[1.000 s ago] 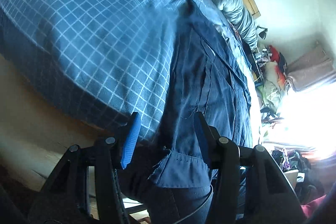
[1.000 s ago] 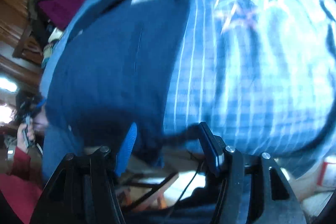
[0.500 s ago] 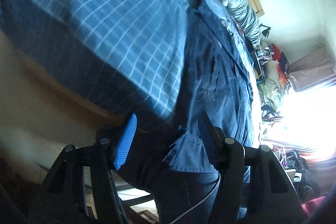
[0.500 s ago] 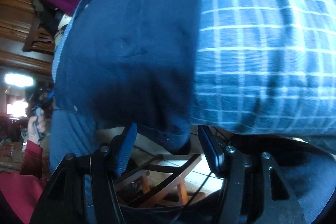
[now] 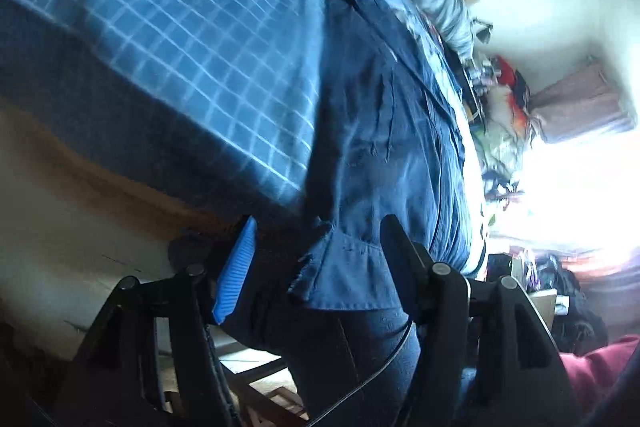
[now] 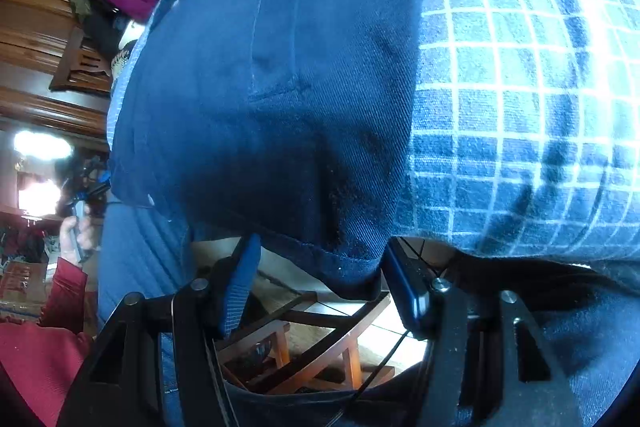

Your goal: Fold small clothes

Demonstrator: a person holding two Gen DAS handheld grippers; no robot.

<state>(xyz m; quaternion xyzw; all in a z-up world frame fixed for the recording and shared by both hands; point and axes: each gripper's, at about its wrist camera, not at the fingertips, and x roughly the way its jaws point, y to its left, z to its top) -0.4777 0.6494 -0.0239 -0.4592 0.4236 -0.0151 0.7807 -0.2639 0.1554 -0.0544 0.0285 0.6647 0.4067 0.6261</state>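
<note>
**Both grippers lining up on the near hem of the navy garment**

A small dark navy twill garment (image 5: 384, 131) is lying spread flat on a blue bedcover with a white grid pattern (image 5: 192, 39), its near hem hanging just over the bedcover's near edge. It is probably laid out this way so that the hem, the one part free of the bedcover, can be caught from below without scooping up the cover too.

The left gripper (image 5: 316, 263) is sitting at that overhanging edge with its jaws opening. A frayed corner flap of the garment is lying between its blue ribbed pad (image 5: 236, 271) and the black finger opposite, but neither is pressing on the cloth, so nothing is being held there.

The right gripper (image 6: 320, 277) is waiting at the garment's other near corner, where the hem meets the bedcover's grid. Its jaws are standing wide, and the stitched hem corner is drooping between them (the black finger's tip looks just beside the cloth, though whether it is touching I cannot tell). No pinch is showing.

Below the bedcover's edge, in the right wrist view, a brown wooden frame (image 6: 320, 343) is standing on the floor, well clear of the hem.

Judging by the pose, the two grippers are taking one corner each so the hem can be lifted evenly and carried across the bedcover toward the garment's far end for a first fold.
</note>
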